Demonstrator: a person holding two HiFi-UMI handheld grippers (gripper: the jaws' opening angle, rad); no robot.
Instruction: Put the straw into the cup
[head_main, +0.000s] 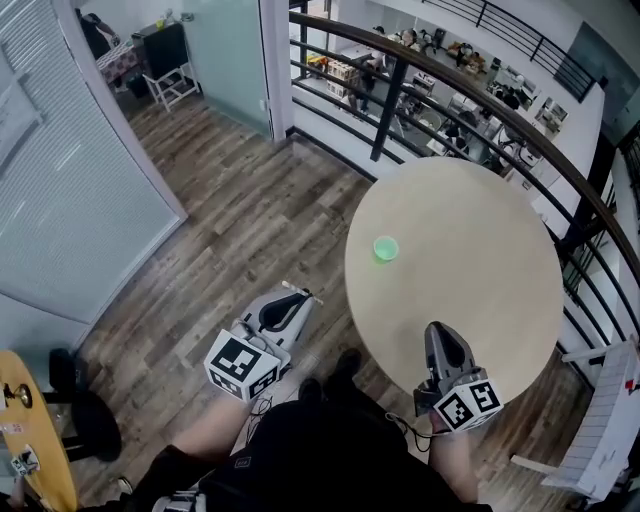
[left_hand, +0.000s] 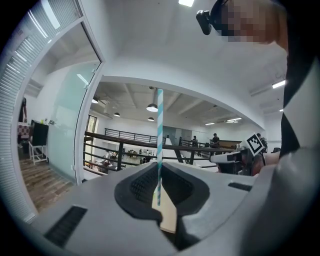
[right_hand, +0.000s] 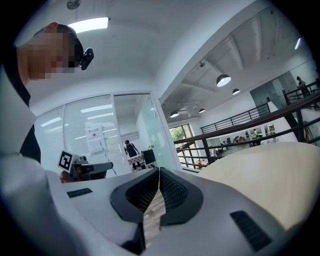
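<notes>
A small green cup (head_main: 386, 248) stands on the round beige table (head_main: 480, 300), left of its middle. My left gripper (head_main: 299, 298) hangs over the wooden floor, left of the table and nearer to me than the cup. It is shut on a white-and-teal striped straw (left_hand: 159, 135), which sticks straight out from between the closed jaws of that gripper (left_hand: 159, 169). My right gripper (head_main: 441, 330) hovers over the table's near edge, well short of the cup. In its own view the right gripper (right_hand: 159, 171) is shut with nothing in it, beside the tabletop (right_hand: 270, 170).
A dark metal railing (head_main: 440, 85) curves behind the table, with an office floor below it. A glass wall with blinds (head_main: 70, 170) stands at the left. A yellow board (head_main: 35, 430) and a black stool (head_main: 85, 415) sit at the bottom left. A white rack (head_main: 600, 430) is at the right.
</notes>
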